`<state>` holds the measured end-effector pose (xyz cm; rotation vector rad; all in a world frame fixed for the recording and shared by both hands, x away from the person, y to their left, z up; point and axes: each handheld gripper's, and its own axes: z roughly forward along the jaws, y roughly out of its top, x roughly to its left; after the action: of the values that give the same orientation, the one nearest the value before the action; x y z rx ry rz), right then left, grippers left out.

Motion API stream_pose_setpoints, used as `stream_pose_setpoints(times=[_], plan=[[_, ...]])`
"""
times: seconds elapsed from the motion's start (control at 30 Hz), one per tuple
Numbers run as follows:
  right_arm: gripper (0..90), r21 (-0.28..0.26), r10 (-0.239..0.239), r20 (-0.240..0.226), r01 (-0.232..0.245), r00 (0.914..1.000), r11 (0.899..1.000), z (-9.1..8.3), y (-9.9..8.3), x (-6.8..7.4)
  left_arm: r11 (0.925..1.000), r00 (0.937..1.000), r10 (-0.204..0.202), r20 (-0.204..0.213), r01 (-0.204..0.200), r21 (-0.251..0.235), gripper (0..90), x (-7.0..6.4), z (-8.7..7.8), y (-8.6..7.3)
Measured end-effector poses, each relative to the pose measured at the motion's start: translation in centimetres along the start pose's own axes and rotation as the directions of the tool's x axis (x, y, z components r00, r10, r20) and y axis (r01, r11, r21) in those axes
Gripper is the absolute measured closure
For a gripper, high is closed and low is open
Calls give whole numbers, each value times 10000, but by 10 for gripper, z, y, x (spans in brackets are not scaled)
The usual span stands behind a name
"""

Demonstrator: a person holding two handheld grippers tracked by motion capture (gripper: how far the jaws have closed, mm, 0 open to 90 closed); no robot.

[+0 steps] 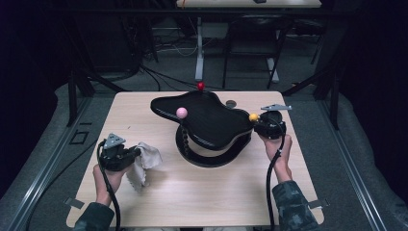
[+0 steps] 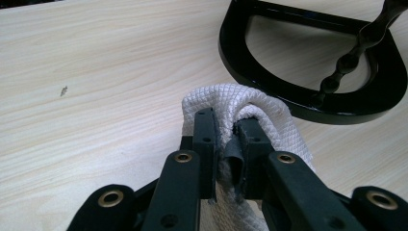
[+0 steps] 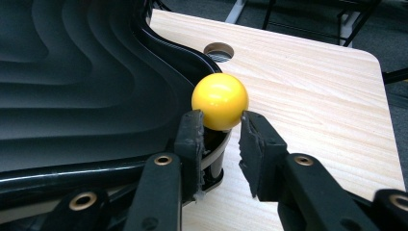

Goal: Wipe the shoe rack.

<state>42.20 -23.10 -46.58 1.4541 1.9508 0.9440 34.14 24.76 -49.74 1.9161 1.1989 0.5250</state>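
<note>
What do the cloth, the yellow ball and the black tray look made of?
Cloth: woven textile, likely microfibre; white waffle grid, folds softly in the left gripper.
Yellow ball: probably hard plastic or lacquered wood; glossy, sharp highlights, between the right gripper jaws.
Black tray: moulded plastic by the look; semi-matte stepped contours, shiny rim.

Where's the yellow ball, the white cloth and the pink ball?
yellow ball (image 3: 220, 101): right gripper view, middle of the ball.
white cloth (image 2: 226, 98): left gripper view, top of the fold above the claw.
pink ball (image 1: 181, 112): high view, middle of the ball.
</note>
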Motion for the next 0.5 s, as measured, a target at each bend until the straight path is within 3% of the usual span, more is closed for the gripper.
stream_pose_setpoints(times=[0.4, 0.5], plan=[[708, 61, -274, 98, 273, 9996, 9996, 11, 10, -1, 10000, 10000, 25, 84, -26, 84, 807, 0, 2, 0], [663, 96, -265, 268, 263, 9993, 9996, 10, 9, -2, 10000, 9999, 17, 116, -18, 74, 806, -1, 2, 0]])
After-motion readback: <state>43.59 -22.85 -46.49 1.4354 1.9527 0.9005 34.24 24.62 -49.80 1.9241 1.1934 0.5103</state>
